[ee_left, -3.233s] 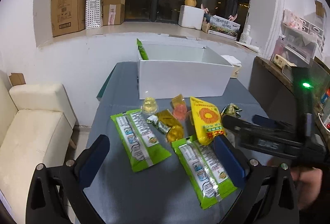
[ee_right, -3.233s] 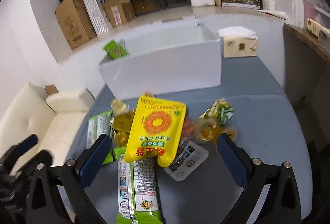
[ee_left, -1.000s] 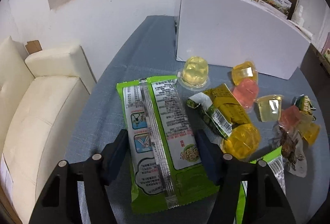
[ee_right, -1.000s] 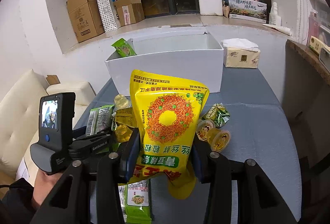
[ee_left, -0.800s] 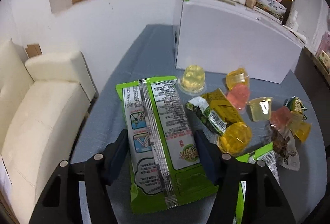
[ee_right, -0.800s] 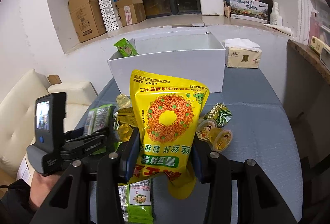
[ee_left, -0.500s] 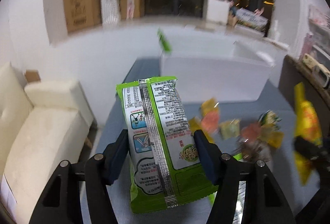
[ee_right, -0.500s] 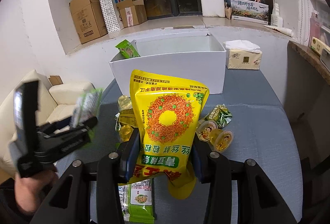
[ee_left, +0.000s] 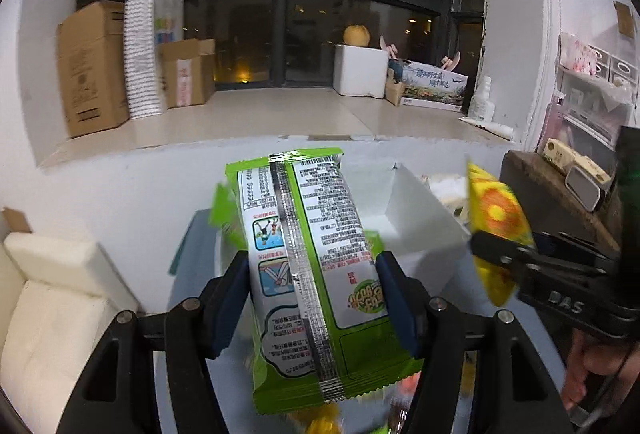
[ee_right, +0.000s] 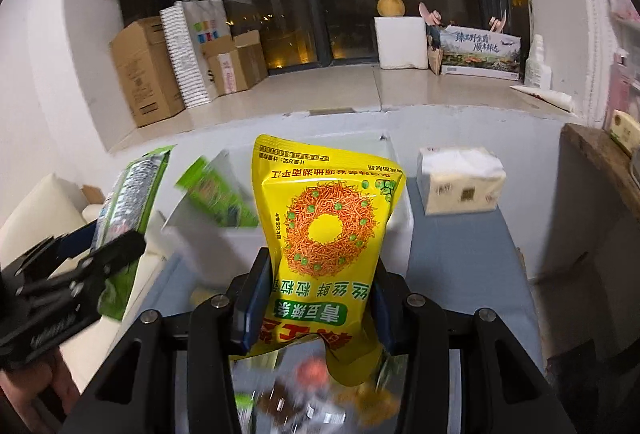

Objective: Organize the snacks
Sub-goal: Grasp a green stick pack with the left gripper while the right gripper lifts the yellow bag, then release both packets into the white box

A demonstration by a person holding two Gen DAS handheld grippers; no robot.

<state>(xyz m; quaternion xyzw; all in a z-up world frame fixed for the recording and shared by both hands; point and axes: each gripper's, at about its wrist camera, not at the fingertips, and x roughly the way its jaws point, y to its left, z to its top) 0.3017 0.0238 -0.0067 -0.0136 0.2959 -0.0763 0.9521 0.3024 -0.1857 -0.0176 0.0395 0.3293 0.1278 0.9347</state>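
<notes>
From my left wrist view, the white box [ee_left: 420, 218] sits at centre frame with its top open; its interior floor shows bare to the right of the green packet [ee_left: 316, 274] I carry. A green pack [ee_right: 218, 194] leans inside the box's left corner, narrowing that side. In my right wrist view, the yellow bag [ee_right: 332, 234] blocks the centre. The tissue box [ee_right: 460, 186] stands just right of the white box. The grey table [ee_right: 468, 274] lower right lies bare. Loose snacks [ee_right: 320, 394] crowd the bottom edge.
</notes>
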